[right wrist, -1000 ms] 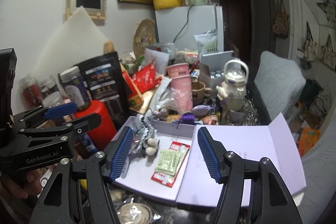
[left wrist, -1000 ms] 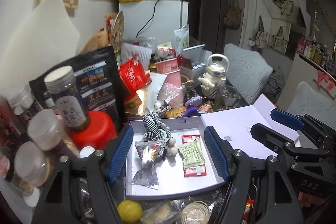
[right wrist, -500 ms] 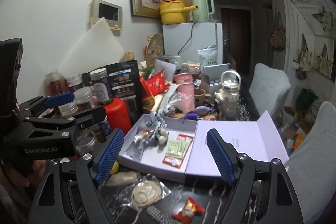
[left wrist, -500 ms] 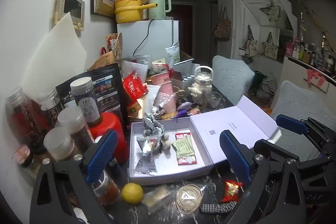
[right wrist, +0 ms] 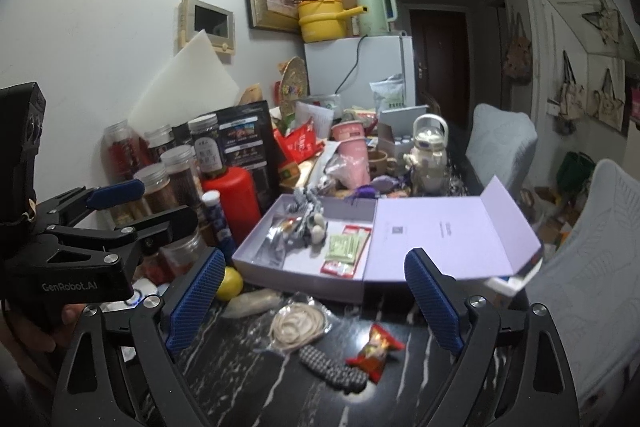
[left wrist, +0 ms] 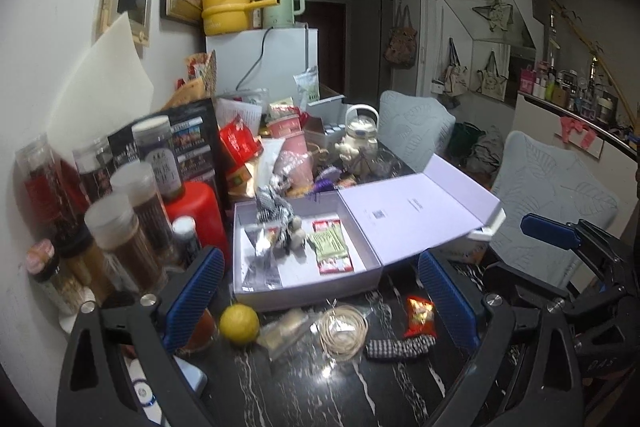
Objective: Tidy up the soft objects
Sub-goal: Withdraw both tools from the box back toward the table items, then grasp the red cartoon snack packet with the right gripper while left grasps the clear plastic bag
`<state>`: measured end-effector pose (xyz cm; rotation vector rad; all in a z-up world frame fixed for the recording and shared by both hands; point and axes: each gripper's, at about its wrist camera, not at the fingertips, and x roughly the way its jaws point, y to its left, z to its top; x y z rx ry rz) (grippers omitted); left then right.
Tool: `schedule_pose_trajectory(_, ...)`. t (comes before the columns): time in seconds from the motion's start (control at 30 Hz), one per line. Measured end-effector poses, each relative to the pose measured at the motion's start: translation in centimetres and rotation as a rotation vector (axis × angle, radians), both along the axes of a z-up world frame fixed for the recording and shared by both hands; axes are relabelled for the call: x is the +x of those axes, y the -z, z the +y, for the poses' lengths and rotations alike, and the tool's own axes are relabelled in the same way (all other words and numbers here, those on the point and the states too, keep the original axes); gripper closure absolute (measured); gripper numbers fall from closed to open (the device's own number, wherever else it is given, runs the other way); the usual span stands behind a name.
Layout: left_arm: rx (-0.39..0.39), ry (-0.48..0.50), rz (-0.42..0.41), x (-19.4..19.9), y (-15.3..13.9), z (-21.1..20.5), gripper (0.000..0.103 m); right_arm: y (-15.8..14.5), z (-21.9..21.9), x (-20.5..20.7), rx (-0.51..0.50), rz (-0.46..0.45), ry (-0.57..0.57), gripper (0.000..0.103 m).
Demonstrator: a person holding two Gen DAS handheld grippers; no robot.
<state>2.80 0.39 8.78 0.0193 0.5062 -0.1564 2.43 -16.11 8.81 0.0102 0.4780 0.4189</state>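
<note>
At far left, lidded jars (left wrist: 120,239) crowd against a red canister (left wrist: 196,215). The left gripper (left wrist: 320,291) hovers above the dark marbled surface (left wrist: 304,387), its blue-padded fingers (left wrist: 192,295) spread wide and holding nothing. Between them, near the front edge of the open lavender box (left wrist: 304,291), lie a lemon (left wrist: 239,322), a coil of cord in a clear bag (left wrist: 345,327), a checkered fabric strip (left wrist: 398,347) and a red snack packet (left wrist: 420,315). Inside the box rest a checkered soft toy (left wrist: 280,223), silver sachets (left wrist: 260,259) and green and red packets (left wrist: 331,247). The right gripper (right wrist: 316,303) likewise has its fingers (right wrist: 434,301) wide apart and empty, with the fabric strip (right wrist: 334,369) touching the snack packet (right wrist: 374,349) below it.
</note>
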Motion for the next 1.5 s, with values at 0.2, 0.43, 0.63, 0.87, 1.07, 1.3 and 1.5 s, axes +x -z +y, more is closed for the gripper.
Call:
schedule_pose_trajectory(0.2, -0.005, -0.002, 0.049, -0.8, 2.1, 0.7, 0.004, 2.0, 0.0, -1.3, 0.008, 0.038, -0.003, 0.011)
schedule_pose_trajectory(0.43, -0.039, -0.003, 0.103, -1.3, 5.1, 1.8, 0.004, 4.9, 0.3, -1.7, 0.0, 0.101, 0.001, 0.011)
schedule_pose_trajectory(0.63, -0.099, 0.01, 0.173, -1.1, 7.8, 2.9, 0.004, 7.7, 0.2, -1.9, -0.006, 0.152, 0.011, 0.011)
schedule_pose_trajectory(0.87, -0.076, 0.01, 0.206, -0.8, 10.1, 2.8, 0.004, 10.6, 0.0, -1.6, -0.009, 0.223, 0.023, 0.01)
schedule_pose_trajectory(1.07, -0.099, 0.012, 0.253, 0.0, 12.4, 3.1, 0.004, 12.7, -0.1, -1.1, -0.012, 0.276, 0.027, 0.011)
schedule_pose_trajectory(1.3, -0.078, 0.002, 0.269, 1.6, 14.0, 3.6, 0.004, 14.5, -0.4, 0.5, -0.027, 0.328, 0.057, 0.011)
schedule_pose_trajectory(1.5, -0.027, -0.037, 0.268, 4.0, 14.6, 4.1, 0.004, 15.3, -0.7, 2.8, -0.034, 0.366, 0.074, 0.011)
